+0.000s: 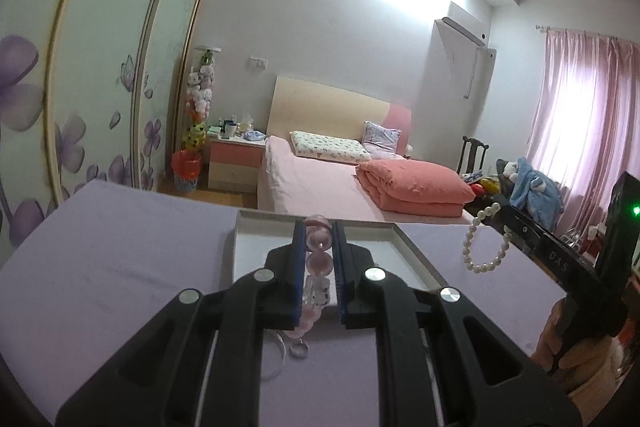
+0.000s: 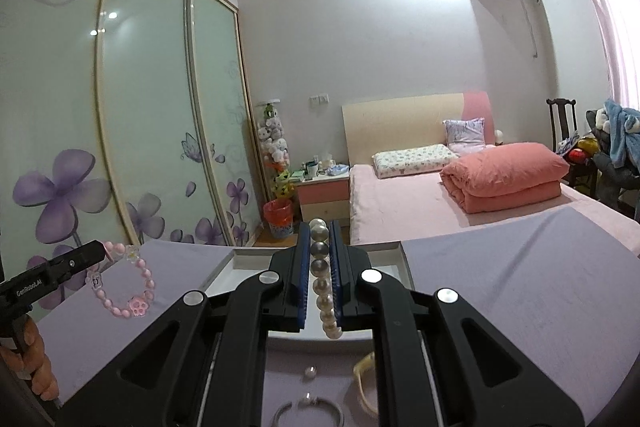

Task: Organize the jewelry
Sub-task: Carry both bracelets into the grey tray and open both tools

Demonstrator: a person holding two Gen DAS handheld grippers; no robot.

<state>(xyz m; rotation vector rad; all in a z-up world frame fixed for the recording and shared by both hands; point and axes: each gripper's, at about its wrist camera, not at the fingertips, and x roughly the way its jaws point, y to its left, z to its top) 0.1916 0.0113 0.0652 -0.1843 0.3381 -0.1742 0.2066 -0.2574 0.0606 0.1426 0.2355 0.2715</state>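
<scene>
Two bracelets hang above the white tray (image 1: 404, 247): the left gripper (image 1: 319, 251) pinches the pink bead bracelet (image 2: 124, 287), the right gripper (image 2: 320, 259) pinches the pearl bracelet (image 1: 486, 243). Smooth beads may slip out early and land on the purple cloth (image 2: 520, 287)

White lettering "GenRobot.AI" runs along the side of the black plastic left gripper (image 2: 105, 254), seen at the left edge of the right wrist view. In the left wrist view, the letters "DAS" show on the black plastic right gripper (image 1: 501, 213); nothing else is legible.
</scene>
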